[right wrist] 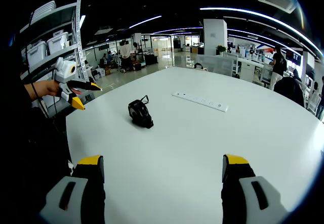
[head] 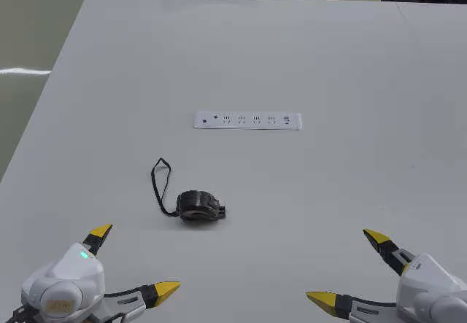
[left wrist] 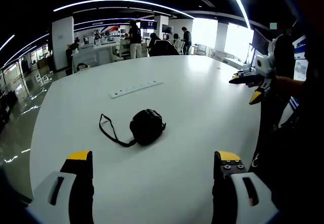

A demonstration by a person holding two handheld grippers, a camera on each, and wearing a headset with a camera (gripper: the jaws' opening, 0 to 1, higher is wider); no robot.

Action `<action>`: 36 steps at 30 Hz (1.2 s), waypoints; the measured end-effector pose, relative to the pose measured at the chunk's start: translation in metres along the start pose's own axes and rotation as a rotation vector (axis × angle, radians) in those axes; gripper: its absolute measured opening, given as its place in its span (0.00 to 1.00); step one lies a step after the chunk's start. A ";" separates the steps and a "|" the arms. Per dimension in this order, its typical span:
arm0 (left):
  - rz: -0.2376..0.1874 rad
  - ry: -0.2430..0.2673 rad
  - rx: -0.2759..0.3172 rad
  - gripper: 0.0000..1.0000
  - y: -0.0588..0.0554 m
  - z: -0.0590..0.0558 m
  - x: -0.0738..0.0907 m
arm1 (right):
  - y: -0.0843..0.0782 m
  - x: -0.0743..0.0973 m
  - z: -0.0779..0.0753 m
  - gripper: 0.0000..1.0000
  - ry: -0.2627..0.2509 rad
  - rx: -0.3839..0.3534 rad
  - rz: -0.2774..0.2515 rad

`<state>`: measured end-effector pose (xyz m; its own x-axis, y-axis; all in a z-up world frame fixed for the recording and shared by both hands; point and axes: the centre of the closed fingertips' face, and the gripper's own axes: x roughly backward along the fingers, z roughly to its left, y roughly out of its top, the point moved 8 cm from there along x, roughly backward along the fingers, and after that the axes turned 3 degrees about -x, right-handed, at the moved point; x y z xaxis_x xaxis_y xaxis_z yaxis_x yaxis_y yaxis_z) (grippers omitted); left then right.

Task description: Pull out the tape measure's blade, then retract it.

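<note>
An open-plan office with ceiling light strips surrounds one white tabletop [head: 350, 60]. Two grippers hover over its near edge, the left gripper [head: 136, 259] and the right gripper [head: 346, 266], both with jaws spread wide and holding nothing. One white power strip [head: 247, 120] lies mid-tabletop. One black tape measure [head: 198, 205], with its wrist loop, lies between the strip and the near edge.

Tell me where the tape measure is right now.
In the head view the tape measure lies on the table left of centre, between the power strip beyond it and the open left gripper nearer the person, touching neither.
</note>
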<state>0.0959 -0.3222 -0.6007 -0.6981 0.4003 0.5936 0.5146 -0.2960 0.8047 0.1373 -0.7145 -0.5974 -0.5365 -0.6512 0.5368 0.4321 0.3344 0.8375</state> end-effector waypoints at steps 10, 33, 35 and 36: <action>-0.004 -0.001 -0.007 0.98 0.001 -0.002 0.000 | 0.003 0.001 0.000 1.00 -0.005 0.019 -0.009; 0.032 -0.062 -0.090 0.86 0.004 0.003 -0.012 | 0.002 -0.005 -0.004 0.94 0.038 0.058 0.003; 0.040 -0.081 -0.108 0.82 0.005 0.003 -0.015 | 0.002 -0.007 -0.004 0.93 0.047 0.068 0.005; 0.042 -0.095 -0.118 0.80 0.005 0.003 -0.017 | 0.002 -0.008 -0.004 0.92 0.050 0.071 0.007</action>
<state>0.1120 -0.3275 -0.6062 -0.6242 0.4643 0.6283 0.4761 -0.4116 0.7771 0.1457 -0.7116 -0.6005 -0.4965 -0.6811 0.5381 0.3820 0.3852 0.8401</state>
